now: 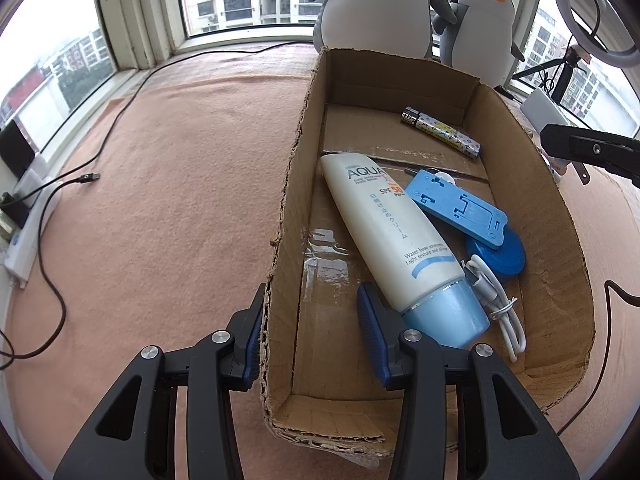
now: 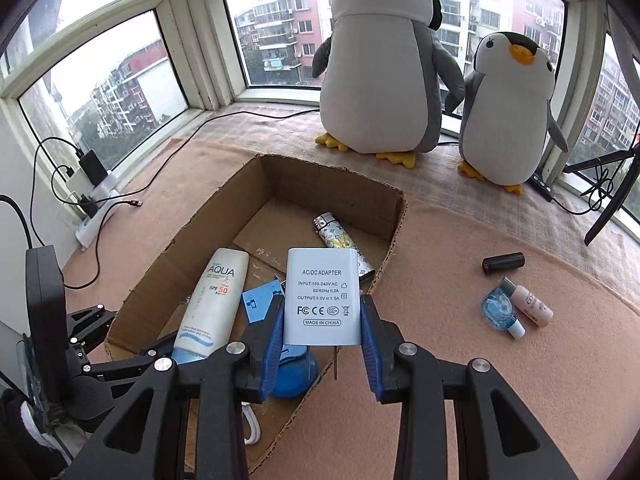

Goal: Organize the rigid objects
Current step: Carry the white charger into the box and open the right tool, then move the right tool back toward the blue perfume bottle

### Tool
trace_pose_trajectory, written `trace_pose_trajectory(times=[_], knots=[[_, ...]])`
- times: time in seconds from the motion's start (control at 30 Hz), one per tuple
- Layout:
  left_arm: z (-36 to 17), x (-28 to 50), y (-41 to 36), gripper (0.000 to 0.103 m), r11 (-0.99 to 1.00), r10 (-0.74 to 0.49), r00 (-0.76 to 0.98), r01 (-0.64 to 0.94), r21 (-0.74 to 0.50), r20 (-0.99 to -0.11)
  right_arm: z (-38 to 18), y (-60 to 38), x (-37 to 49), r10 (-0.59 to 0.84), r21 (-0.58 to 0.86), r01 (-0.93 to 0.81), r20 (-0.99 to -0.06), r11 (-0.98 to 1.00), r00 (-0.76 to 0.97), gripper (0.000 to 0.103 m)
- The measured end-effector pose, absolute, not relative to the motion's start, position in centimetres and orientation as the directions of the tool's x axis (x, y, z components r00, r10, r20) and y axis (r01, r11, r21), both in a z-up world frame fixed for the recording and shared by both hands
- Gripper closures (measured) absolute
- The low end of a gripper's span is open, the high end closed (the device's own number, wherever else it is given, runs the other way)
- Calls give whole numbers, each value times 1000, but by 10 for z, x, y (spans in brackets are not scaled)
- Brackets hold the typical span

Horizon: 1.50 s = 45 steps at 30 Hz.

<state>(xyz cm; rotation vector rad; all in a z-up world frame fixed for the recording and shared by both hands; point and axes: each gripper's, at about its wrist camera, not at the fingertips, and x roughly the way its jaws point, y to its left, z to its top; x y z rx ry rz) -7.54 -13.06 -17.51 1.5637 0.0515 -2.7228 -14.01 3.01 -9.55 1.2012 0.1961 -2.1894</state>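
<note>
Right gripper (image 2: 321, 326) clamped on the white AC/DC adapter (image 2: 320, 298), held above the cardboard box (image 2: 394, 216) near its right wall, left gripper (image 1: 310, 330) spread wide, straddling the box's left wall, sunscreen tube (image 1: 390, 236), lighter (image 1: 440, 130), blue stand (image 1: 460, 208) inside.

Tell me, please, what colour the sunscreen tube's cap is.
Light blue, on the white sunscreen tube; the cap shows best in the left wrist view.
</note>
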Motion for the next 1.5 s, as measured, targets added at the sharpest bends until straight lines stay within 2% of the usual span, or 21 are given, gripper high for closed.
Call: trace_pose_trajectory(times=[0.57,0.67,0.73,0.8,1.2,1.5], knots=[[-175,-76,-131,60,-1000,11,-506,16,-22,-863,-106,-6,-149,-427,123,612,-821,-781,-380,71],[-175,-76,-131,60,-1000,10,-506,16,-21,-863,-104,-7,-149,-430,116,619,-815,-777,-388,61],[-175,-76,-131,60,-1000,9,-506,16,-20,-863,-102,-7,-148,-427,103,617,-809,-780,-404,47],[-175,-76,-131,60,-1000,9,-506,16,-19,-863,-100,-6,-148,-426,97,617,-805,-781,-413,42],[-175,-78,-131,60,-1000,0,-505,15,-9,-863,-97,12,-149,-439,117,603,-795,-789,-419,41],[-175,-78,-131,60,-1000,-4,-504,14,-4,-864,-97,63,-157,-456,169,553,-776,-816,-436,41]])
